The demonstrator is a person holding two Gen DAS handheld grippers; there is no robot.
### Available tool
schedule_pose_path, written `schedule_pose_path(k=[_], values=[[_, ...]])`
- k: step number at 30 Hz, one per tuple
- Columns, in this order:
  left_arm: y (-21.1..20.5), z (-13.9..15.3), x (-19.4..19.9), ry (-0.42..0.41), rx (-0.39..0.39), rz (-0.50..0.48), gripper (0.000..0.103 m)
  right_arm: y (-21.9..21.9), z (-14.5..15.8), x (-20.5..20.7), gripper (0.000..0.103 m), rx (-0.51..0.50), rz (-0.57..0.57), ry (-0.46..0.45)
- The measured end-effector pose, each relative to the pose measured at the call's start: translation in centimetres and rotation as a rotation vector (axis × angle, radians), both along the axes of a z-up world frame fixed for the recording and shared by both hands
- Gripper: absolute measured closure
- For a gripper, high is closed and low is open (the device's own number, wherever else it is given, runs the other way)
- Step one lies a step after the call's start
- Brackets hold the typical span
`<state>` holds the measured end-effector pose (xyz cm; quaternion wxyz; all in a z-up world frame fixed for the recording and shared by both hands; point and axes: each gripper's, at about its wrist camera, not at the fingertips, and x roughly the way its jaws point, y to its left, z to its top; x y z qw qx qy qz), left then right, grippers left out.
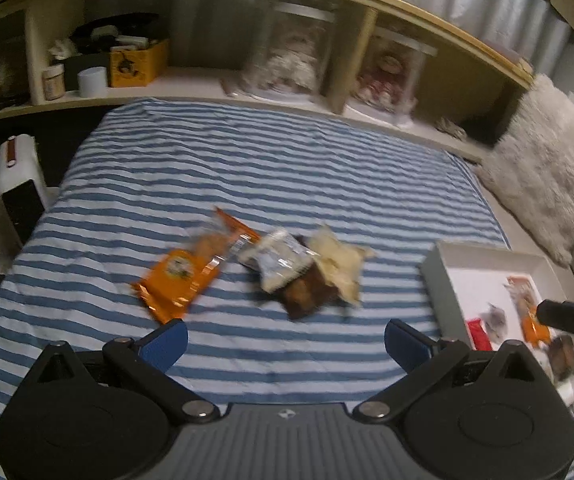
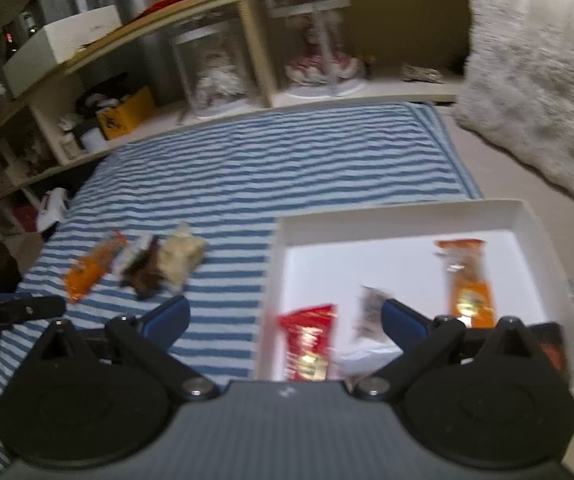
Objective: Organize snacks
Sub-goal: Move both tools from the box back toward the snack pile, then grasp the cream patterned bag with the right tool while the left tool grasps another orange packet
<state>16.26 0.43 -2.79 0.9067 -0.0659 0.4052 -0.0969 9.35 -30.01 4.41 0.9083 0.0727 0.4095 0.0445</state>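
Snacks: three on the striped cloth, loose pile.

Four snack packets lie on the striped cloth: one orange, one silver, one brown, one pale. One white box holds at least four more, among them one red and one orange.
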Motion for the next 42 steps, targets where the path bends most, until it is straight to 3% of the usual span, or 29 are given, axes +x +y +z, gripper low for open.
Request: schedule_pose_path(k=[7, 13, 16, 21, 23, 28, 34, 39, 42], values=[[4.3, -0.3, 1.9, -0.055, -0.041, 0.063, 0.0, 4.9, -1.7, 3.3, 0.0, 0.074, 0.042, -0.033], [6.8, -2.1, 3.6, -0.104, -0.103, 0.092, 0.0, 6.9, -4.9, 6.4, 0.0, 0.228, -0.037, -0.064], [6.9, -2.9, 4.7, -0.116, -0.072, 0.078, 0.0, 7.0, -7.1, 8.1, 0.0, 0.288, -0.074, -0.039], [6.5, -4.9, 6.4, -0.107, 0.01, 0.036, 0.0, 7.2, -10.4, 10.5, 0.002, 0.308, -0.039, 0.035], [6.4, -5.8, 6.9, -0.098, 0.02, 0.012, 0.0, 6.9, -11.4, 11.2, 0.021, 0.336, -0.042, 0.054], [6.5, -7.5, 7.9, -0.103, 0.023, 0.009, 0.0, 6.4, -13.3, 12.4, 0.044, 0.396, -0.01, 0.11], [7.1, -8.8, 9.0, -0.109, -0.03, 0.023, 0.0, 7.8, -14.1, 13.0, 0.082, 0.338, 0.075, 0.125], [6.7, -9.4, 9.4, -0.096, -0.078, -0.042, 0.0, 9.0, -12.4, 11.7, 0.086, 0.228, 0.155, 0.105], [6.0, -9.6, 9.1, -0.06, -0.068, -0.113, 0.0, 9.0, -11.1, 10.5, 0.086, 0.185, 0.19, 0.134]])
